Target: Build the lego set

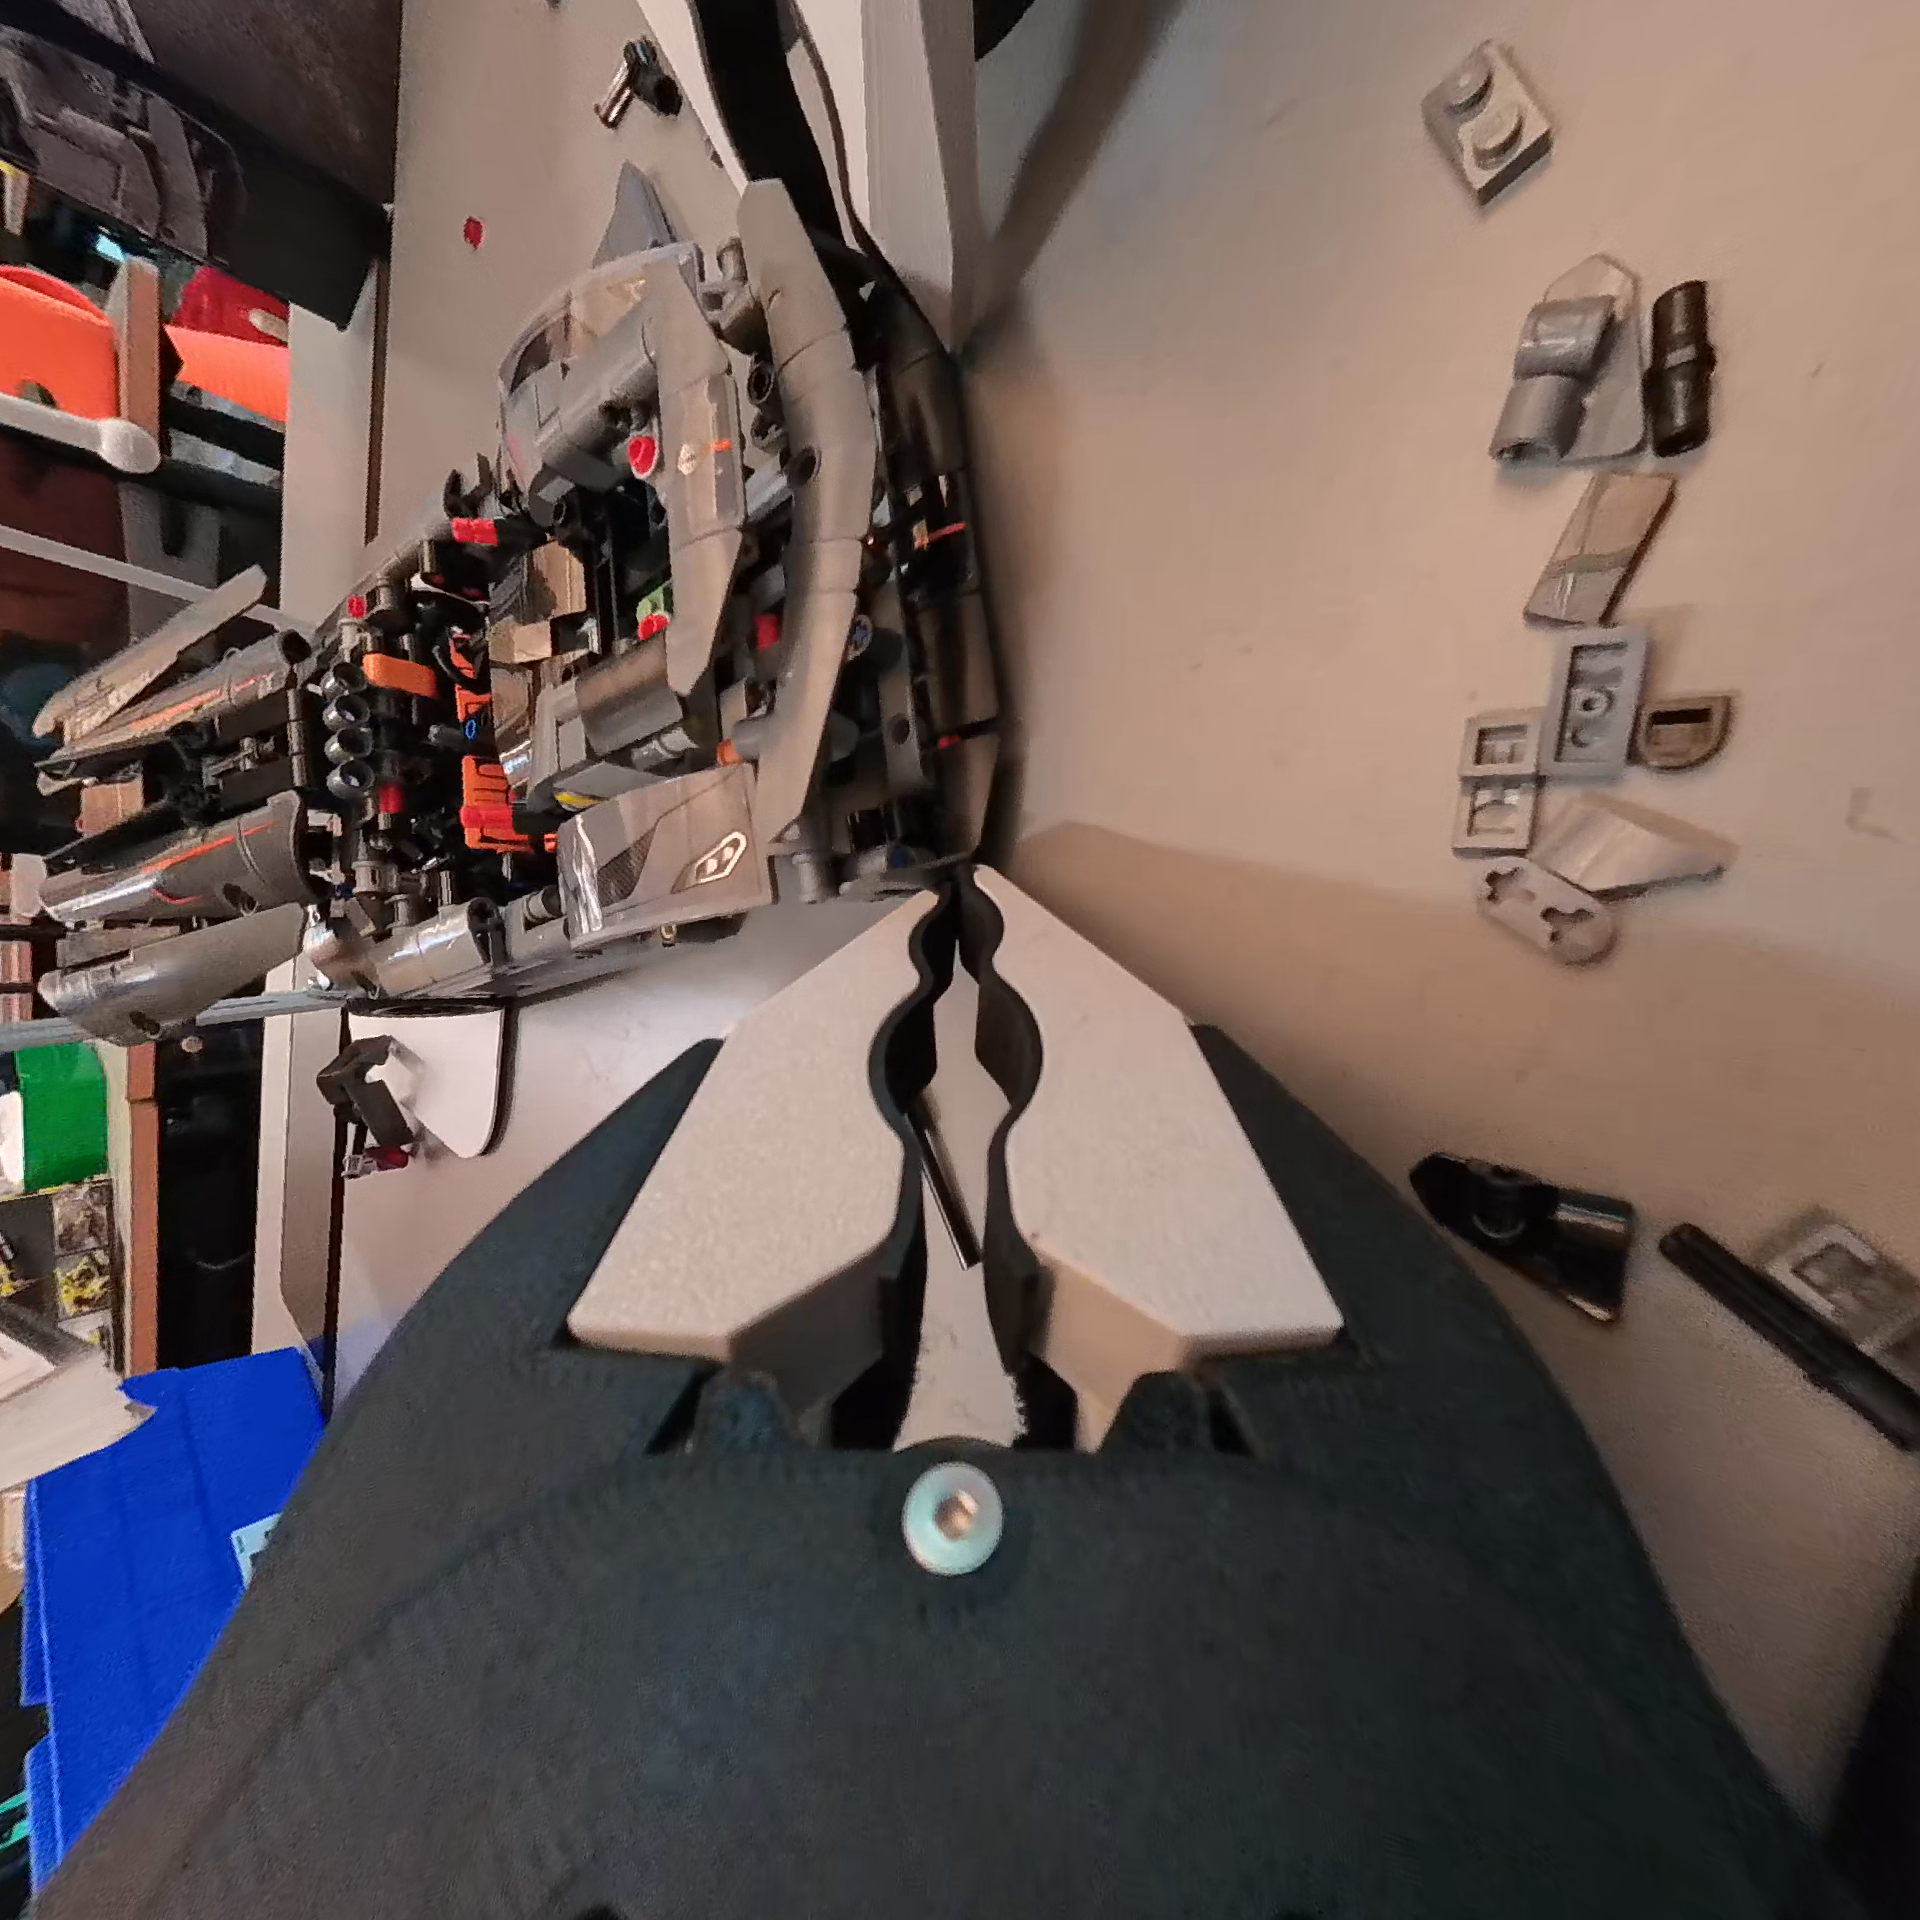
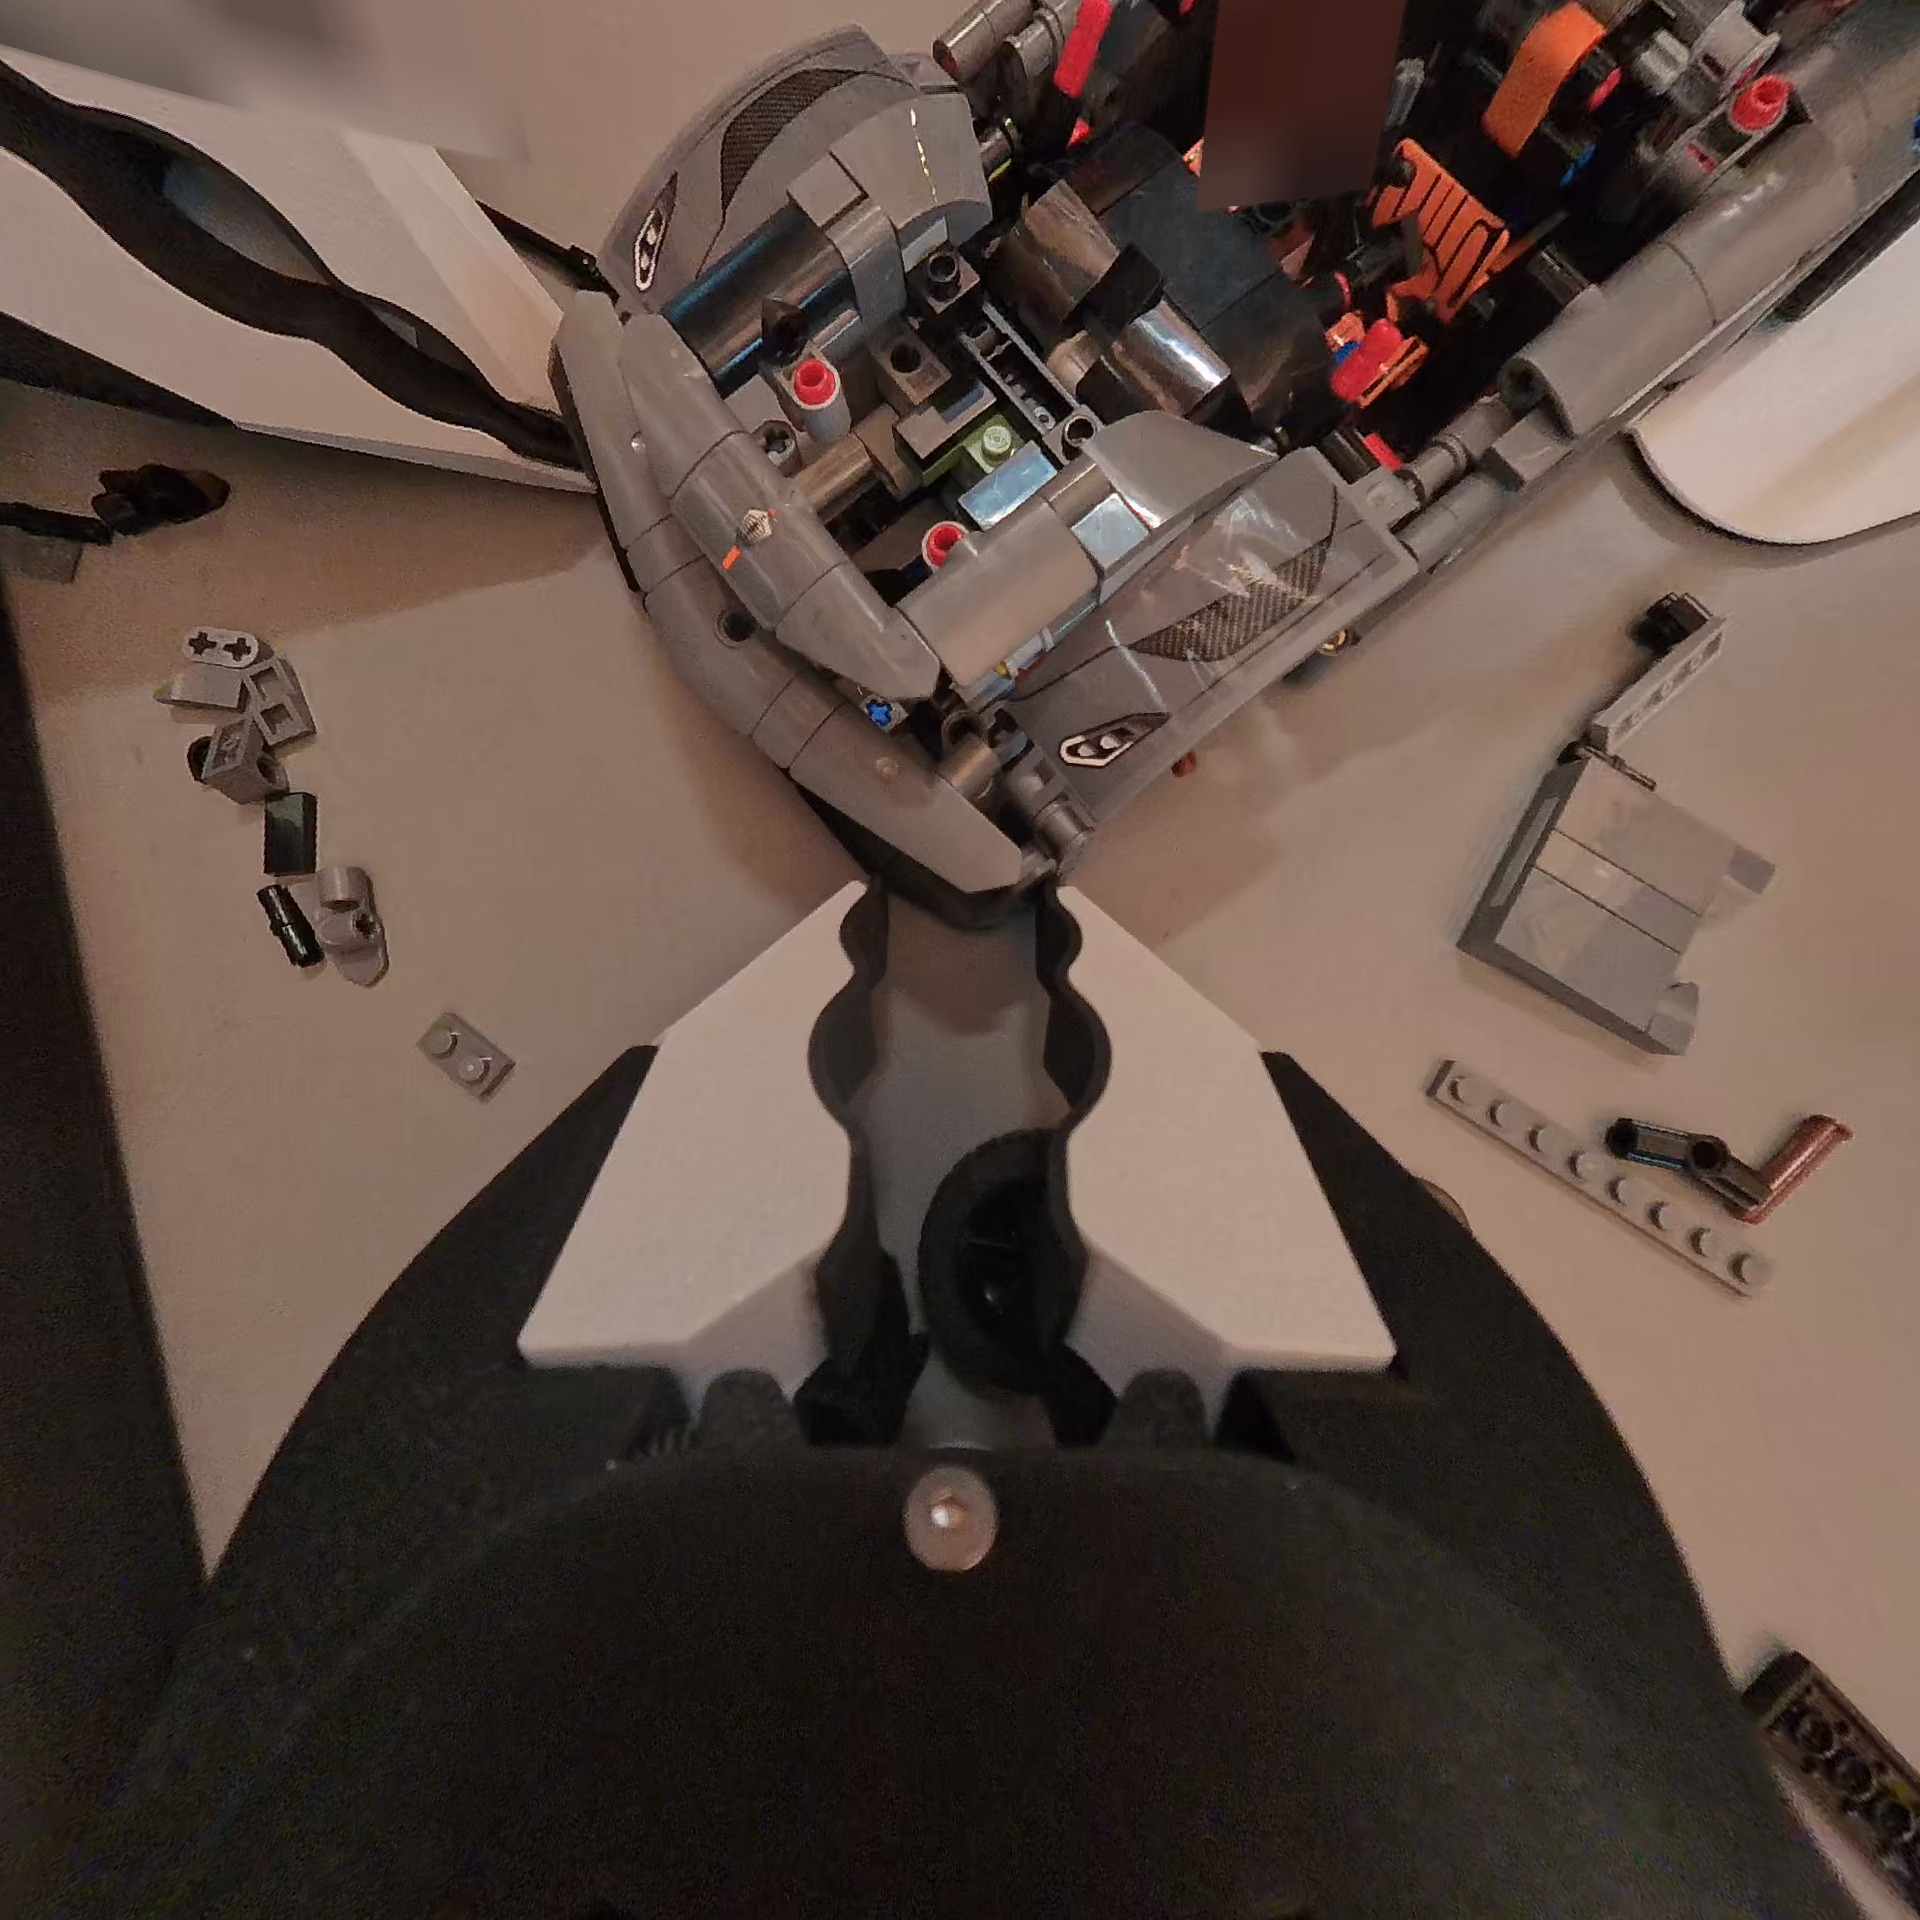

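Grey and black plastic makes up nearly all of the car [image 2: 1039,468], a long half-built model lying on the pale table [image 2: 623,1039], and I place everything else from it. My right gripper [image 2: 961,899] is partly open with its tips at the car's nose, about a dark part under the curved grey arch [image 2: 790,665]; whether the pads actually pinch it I cannot tell. My left gripper [image 1: 961,883] is closed to a sliver just off the car's side, and a thin dark rod [image 1: 951,1195] shows in the slot behind the tips, though I cannot tell if it is held or merely seen through the gap. Loose grey pieces [image 1: 1579,665] lie well away from the car on my left gripper's side; a flat panel [image 2: 1610,894] and a long studded plate [image 2: 1590,1174] lie off its other flank. I judge the car stiff along its frame yet fragile at the skin: panels would pop off under a squeeze. I would grip the beams beneath, not the glossy shells, which look slippery.
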The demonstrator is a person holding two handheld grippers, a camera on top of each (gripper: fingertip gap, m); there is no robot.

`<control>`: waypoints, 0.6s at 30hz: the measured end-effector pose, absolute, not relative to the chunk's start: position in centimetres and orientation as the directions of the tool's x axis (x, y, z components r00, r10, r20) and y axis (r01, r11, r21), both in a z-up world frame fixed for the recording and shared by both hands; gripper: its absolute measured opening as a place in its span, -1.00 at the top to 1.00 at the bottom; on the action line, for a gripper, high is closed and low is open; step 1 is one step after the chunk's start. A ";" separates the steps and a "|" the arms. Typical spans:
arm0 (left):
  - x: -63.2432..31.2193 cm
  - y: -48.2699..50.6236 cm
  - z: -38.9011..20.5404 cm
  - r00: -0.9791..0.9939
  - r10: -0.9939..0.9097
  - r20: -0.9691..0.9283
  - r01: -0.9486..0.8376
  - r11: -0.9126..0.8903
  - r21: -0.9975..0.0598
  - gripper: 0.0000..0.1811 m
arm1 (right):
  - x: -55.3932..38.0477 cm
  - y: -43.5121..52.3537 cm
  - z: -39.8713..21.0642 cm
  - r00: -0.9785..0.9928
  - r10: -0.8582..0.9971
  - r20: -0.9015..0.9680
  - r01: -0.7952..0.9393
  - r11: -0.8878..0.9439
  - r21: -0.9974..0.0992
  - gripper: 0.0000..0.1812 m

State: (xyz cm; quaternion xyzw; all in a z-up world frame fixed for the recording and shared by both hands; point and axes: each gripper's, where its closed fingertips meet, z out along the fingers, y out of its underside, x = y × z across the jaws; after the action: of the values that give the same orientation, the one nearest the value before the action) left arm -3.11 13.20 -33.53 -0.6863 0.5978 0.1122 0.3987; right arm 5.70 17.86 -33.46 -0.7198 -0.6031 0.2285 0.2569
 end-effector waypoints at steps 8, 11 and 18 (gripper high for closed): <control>-2.9 13.3 -33.5 0.244 -0.730 -0.639 -0.923 0.027 -0.384 1.00 | 5.7 17.9 -33.5 0.175 0.984 -0.019 0.751 -0.146 -0.644 0.73; -2.9 13.4 -33.5 0.226 -0.723 -0.652 -0.933 0.032 -0.359 1.00 | 5.7 17.9 -33.5 0.177 0.984 -0.019 0.752 -0.147 -0.643 0.73; -2.9 13.4 -33.5 0.228 -0.726 -0.649 -0.934 0.025 -0.356 1.00 | 5.7 17.9 -33.5 0.177 0.984 -0.012 0.755 -0.144 -0.639 0.72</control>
State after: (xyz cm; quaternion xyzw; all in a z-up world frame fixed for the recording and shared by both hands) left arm -2.86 13.40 -33.55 -0.6846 0.6061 0.1369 0.3810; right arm 5.71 17.95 -33.48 -0.7228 -0.6016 0.2223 0.2572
